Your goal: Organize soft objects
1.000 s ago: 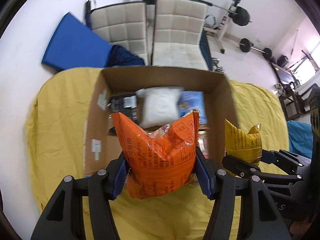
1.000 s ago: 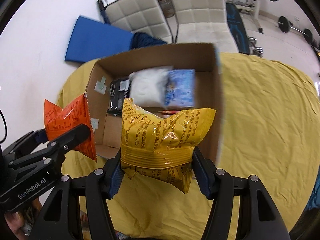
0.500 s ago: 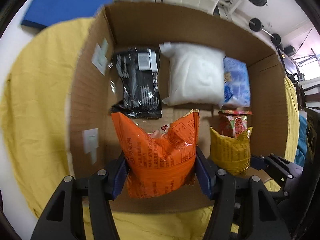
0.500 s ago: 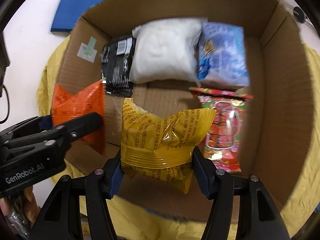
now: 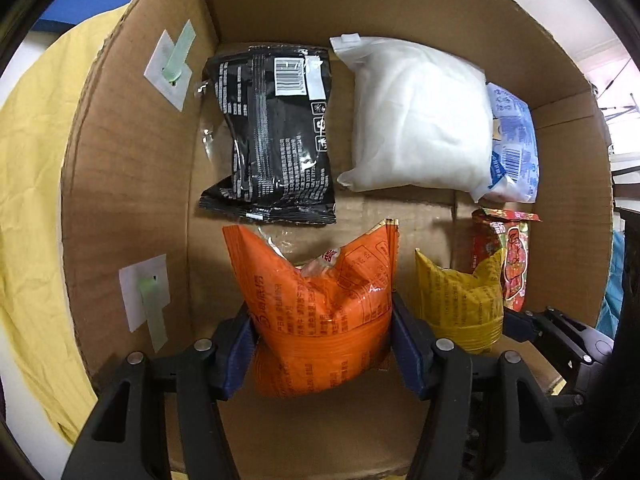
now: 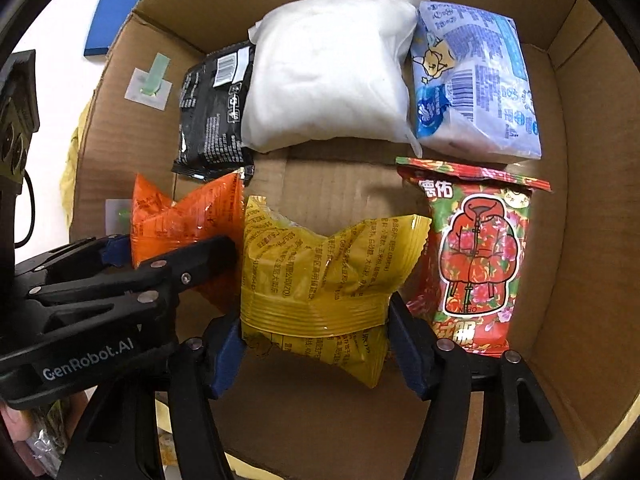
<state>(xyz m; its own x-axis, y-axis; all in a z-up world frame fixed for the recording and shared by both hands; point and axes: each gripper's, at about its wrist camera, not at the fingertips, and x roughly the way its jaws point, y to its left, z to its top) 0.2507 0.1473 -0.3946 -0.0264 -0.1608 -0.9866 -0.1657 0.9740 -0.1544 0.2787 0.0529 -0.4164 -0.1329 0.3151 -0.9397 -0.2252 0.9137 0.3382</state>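
We see a rough brown cardboard box (image 5: 128, 184). The orange bag (image 5: 324, 316) and yellow bag (image 6: 316, 276) are shiny, crinkly plastic. At the top, the black packet (image 5: 272, 136) shines too. The white pouch (image 6: 328, 72) looks soft and matt.

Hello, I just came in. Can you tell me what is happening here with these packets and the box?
A person is packing soft packets into a cardboard box with two hand-held grippers. The left gripper grips an orange packet, the right gripper a yellow packet, both inside the box in the front row. A black packet, a white pouch, a blue packet and a red floral packet lie on the box floor.
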